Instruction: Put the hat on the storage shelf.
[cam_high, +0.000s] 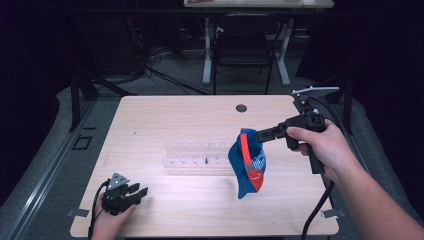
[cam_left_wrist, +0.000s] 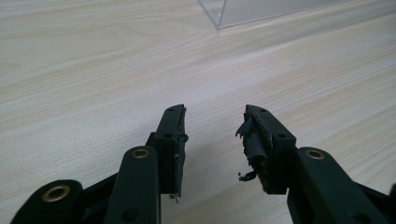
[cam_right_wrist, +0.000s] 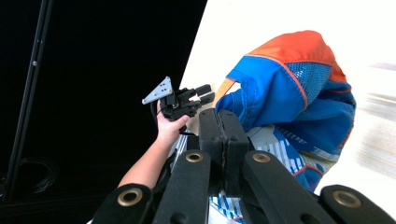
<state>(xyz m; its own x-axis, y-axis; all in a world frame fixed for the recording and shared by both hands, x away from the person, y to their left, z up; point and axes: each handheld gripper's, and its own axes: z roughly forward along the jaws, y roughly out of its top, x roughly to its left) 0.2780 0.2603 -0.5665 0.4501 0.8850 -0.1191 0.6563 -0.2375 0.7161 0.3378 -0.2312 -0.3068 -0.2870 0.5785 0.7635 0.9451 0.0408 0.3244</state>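
The blue-and-orange garment hangs above the clear acrylic rack, pinched at one edge by the right gripper, its jaws closed tight on the fabric. So thin a bite may slip, dropping it across the rack. The left gripper, near the rack, rests open-jawed and empty. The white print looks patterned, probably not legible writing.

One cap, one clear rack, two grippers.
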